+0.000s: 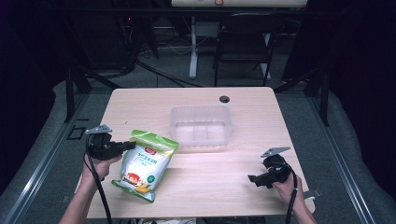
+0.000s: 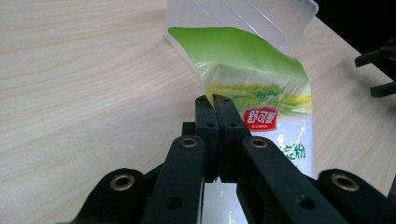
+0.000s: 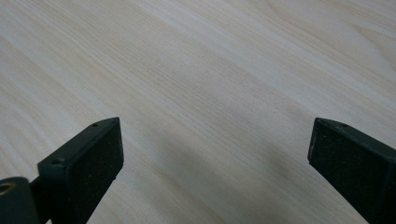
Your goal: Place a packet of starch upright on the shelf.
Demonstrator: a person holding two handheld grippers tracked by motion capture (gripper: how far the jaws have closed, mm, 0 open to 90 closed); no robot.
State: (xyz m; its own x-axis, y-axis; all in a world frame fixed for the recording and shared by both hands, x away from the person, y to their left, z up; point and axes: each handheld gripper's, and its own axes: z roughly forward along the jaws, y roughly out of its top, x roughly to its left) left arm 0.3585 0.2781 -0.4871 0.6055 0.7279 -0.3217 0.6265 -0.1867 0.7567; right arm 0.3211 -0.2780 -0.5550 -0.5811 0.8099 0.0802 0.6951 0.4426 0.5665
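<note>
Your bag (image 1: 144, 164) is green on top, white below, with a red label and yellow print; the box (image 1: 201, 126) is clear, the surface (image 1: 243, 100) pale wood-grain.

The table (image 1: 196, 135) is evenly lit from above, while everything around the table falls into near darkness. The pouch (image 2: 261, 79) carries a pale glare patch on its green top. In the right gripper view, soft shadow lies on the table's wood between the slightly blurred jaws.
</note>
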